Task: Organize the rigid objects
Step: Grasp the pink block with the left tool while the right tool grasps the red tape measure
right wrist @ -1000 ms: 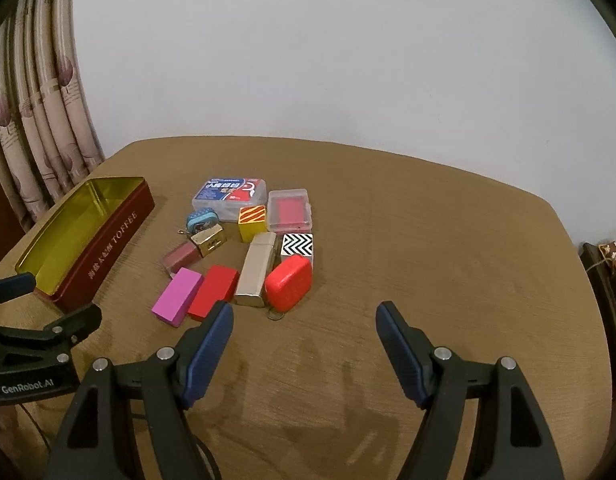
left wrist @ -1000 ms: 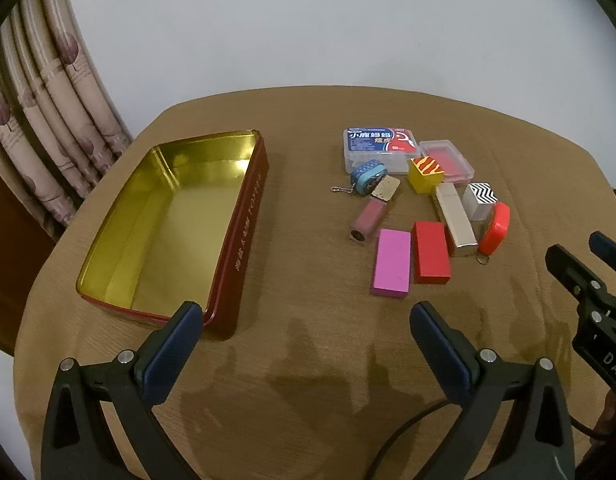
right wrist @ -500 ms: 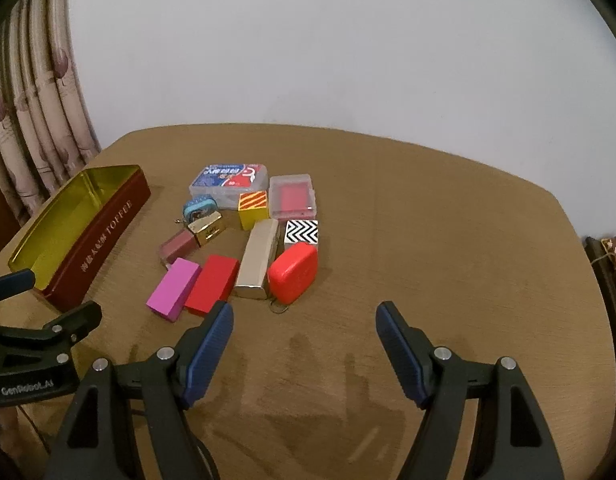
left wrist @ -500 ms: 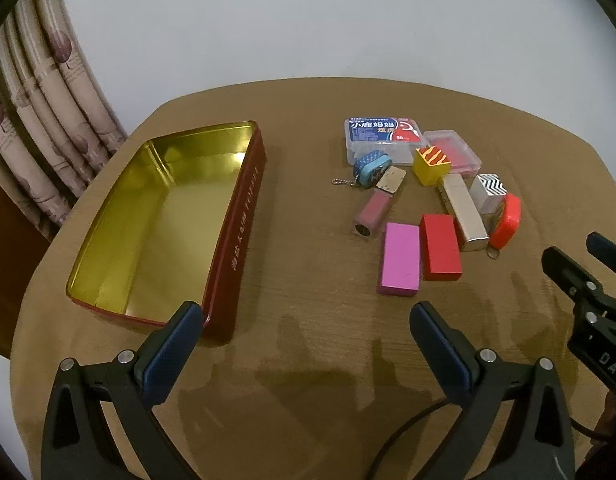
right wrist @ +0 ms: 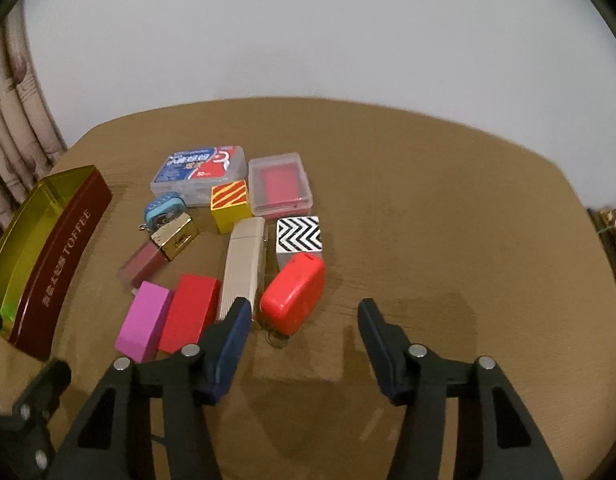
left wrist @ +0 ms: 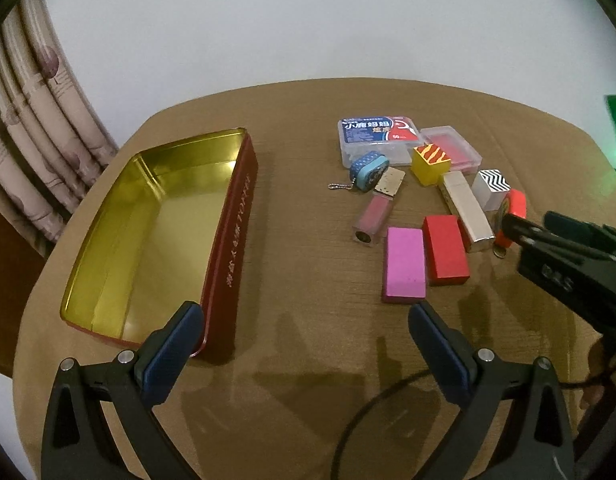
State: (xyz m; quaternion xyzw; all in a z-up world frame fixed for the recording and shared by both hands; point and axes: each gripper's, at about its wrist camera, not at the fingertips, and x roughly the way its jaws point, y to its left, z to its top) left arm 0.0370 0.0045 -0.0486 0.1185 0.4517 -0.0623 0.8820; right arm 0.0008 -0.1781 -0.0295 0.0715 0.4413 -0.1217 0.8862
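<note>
Both claws hang over the brown counter [right wrist: 448,208] with their jaws spread wide and nothing between them. The left claw [left wrist: 305,338] fills the bottom of its own view; its left fingertip [left wrist: 175,344] sits in front of the near corner of the tin [left wrist: 235,216], though whether they touch I cannot tell. The tin lies at the left of that frame, red outside, gold inside, with nothing in it.

The loose things are clustered at the right centre of the left view and at the left centre of the right view. At the back lie a floss box [right wrist: 199,174] and a clear case [right wrist: 279,184], side by side. In front of them stands a yellow cube [right wrist: 230,206], with a blue pouch [right wrist: 163,210] and a lip gloss [right wrist: 159,252] to its left. A zigzag cube [right wrist: 299,236] sits to the right of a silver bar [right wrist: 243,268]. Nearest the camera lie a pink block [right wrist: 143,322] and a red block [right wrist: 187,312], touching along their long sides, and an orange case [right wrist: 293,296] just right of the bar.

The right claw [right wrist: 303,320] hovers low at the near edge of the cluster, its left fingertip [right wrist: 235,320] in front of the bar's near end, the orange case lying just ahead of the gap. In the left view it enters from the right edge of the frame, in front of the orange case [left wrist: 516,210].
</note>
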